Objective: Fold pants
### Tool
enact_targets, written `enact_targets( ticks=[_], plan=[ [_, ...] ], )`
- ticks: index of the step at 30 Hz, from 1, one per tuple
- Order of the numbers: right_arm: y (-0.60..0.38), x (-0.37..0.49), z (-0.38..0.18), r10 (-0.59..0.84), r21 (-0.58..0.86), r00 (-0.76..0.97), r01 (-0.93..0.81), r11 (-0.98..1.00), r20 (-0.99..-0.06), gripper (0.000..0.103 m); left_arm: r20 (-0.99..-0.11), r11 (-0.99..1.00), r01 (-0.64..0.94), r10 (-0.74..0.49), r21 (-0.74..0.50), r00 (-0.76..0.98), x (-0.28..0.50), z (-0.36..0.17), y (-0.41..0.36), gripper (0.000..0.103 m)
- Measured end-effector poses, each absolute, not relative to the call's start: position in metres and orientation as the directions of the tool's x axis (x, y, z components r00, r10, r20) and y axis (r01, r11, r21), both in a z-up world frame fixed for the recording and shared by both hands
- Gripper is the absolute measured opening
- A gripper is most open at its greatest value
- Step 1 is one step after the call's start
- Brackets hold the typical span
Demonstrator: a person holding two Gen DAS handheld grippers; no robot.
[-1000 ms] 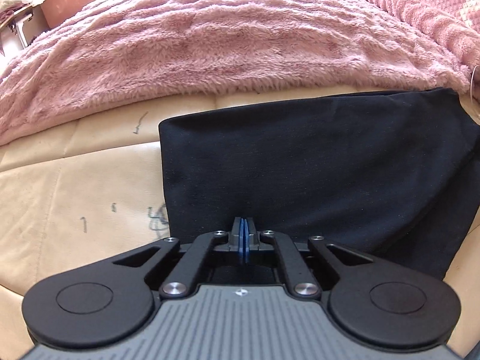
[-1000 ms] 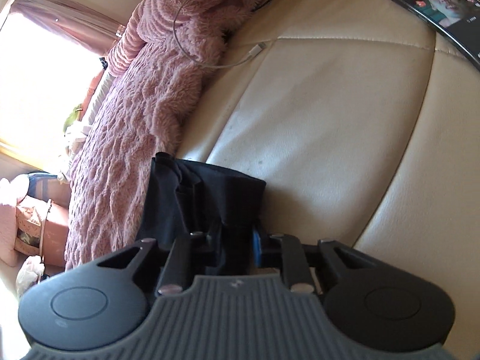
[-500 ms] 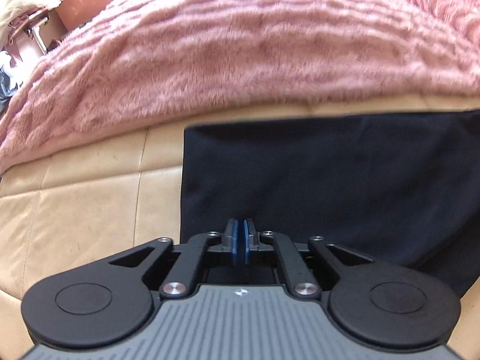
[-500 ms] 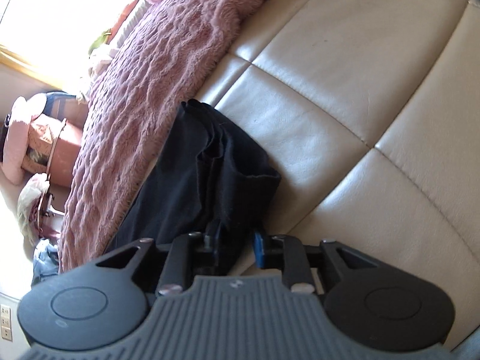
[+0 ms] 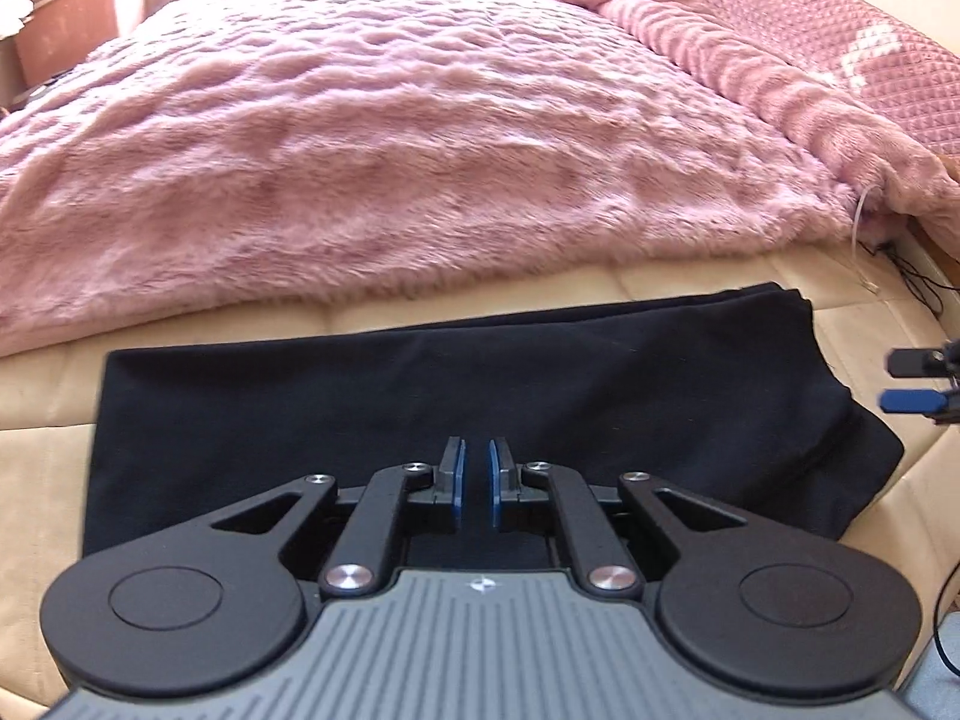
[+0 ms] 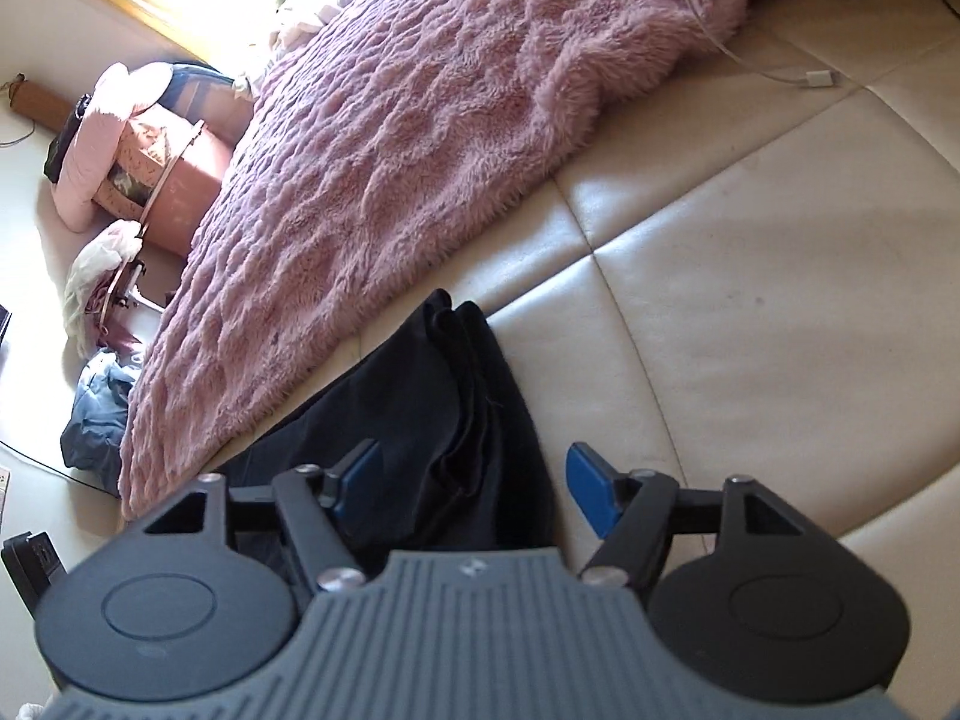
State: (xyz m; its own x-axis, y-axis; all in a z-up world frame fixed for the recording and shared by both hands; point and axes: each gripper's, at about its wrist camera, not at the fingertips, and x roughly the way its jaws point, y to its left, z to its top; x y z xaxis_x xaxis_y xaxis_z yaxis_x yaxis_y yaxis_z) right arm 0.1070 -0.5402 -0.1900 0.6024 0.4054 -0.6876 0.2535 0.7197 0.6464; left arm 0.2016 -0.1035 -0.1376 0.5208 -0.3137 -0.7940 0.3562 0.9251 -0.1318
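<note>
The black pants (image 5: 480, 396) lie folded in a flat rectangle on the cream leather cushion (image 5: 48, 456), just in front of the pink blanket. My left gripper (image 5: 474, 480) hovers over their near edge, its blue pads a narrow gap apart with nothing between them. My right gripper (image 6: 474, 474) is over the pants' bunched right end (image 6: 456, 408). Its jaws are opening wide, and the pads do not press on the cloth below them. In the left wrist view the right gripper (image 5: 888, 381) shows at the right edge, beside that end of the pants.
A fluffy pink blanket (image 5: 420, 150) covers the surface behind the pants, with a quilted pink cover (image 5: 810, 42) at the far right. A white cable with a plug (image 6: 816, 79) lies on the cushion (image 6: 750, 300). A pink bag (image 6: 150, 162) and a blue cloth heap (image 6: 96, 408) sit on the floor.
My right gripper went from shut on the pants' end to wide open, letting the cloth drop. Both grippers pulled up and back. The left pads parted slightly.
</note>
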Motion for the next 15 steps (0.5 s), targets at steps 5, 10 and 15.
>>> enact_targets(
  ticks=[5, 10, 15],
  plan=[
    [-0.551, 0.134, -0.210, 0.456, 0.669, 0.566, 0.246, 0.701, -0.686, 0.065, -0.816, 0.919, 0.371, -0.314, -0.133, 0.485, 0.203, -0.150, -0.114, 0.008],
    [-0.552, 0.150, -0.229, 0.531, 0.724, 0.532, 0.259, 0.640, -0.660, 0.065, -0.835, 0.923, 0.357, -0.306, -0.143, 0.457, 0.205, -0.162, -0.110, 0.008],
    [-0.551, 0.165, -0.234, 0.576, 0.736, 0.489, 0.240, 0.633, -0.655, 0.061, -0.833, 0.924, 0.349, -0.313, -0.157, 0.456, 0.206, -0.166, -0.108, 0.008]
  ],
)
